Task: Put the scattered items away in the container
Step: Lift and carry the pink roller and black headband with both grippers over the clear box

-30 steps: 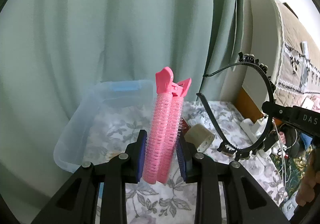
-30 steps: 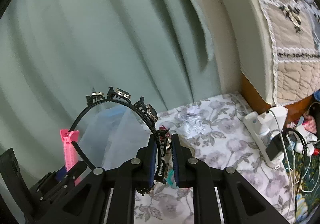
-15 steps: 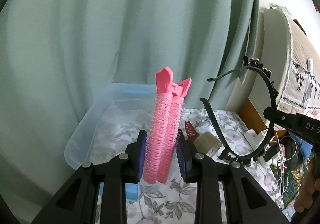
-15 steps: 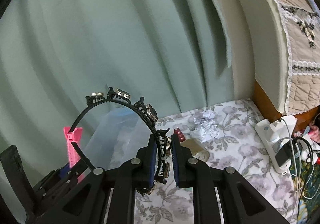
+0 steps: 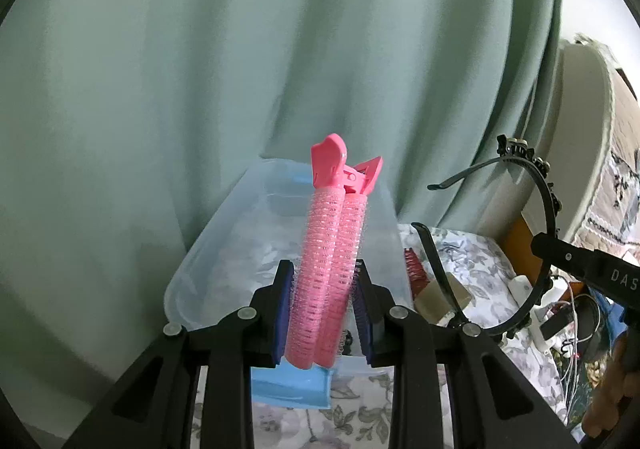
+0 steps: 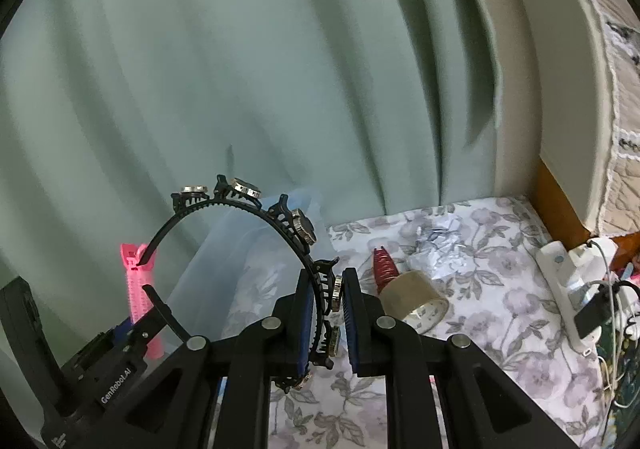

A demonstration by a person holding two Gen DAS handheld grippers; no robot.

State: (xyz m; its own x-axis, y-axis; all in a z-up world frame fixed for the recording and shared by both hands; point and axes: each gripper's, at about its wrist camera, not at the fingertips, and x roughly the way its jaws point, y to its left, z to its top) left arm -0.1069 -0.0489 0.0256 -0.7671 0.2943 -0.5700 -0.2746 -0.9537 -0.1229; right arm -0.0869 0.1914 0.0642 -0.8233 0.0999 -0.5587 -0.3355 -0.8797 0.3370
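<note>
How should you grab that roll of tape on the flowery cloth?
The tape roll lies tilted, its open hole facing forward-right beside the red clip. Probably best to come from above and pinch its wall, one finger inside the hole, one outside.

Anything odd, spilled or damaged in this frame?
Nothing damaged or spilled. A red clip, tape roll and crumpled paper lie loose on the floral cloth beside the clear container, not yet tidied.
</note>
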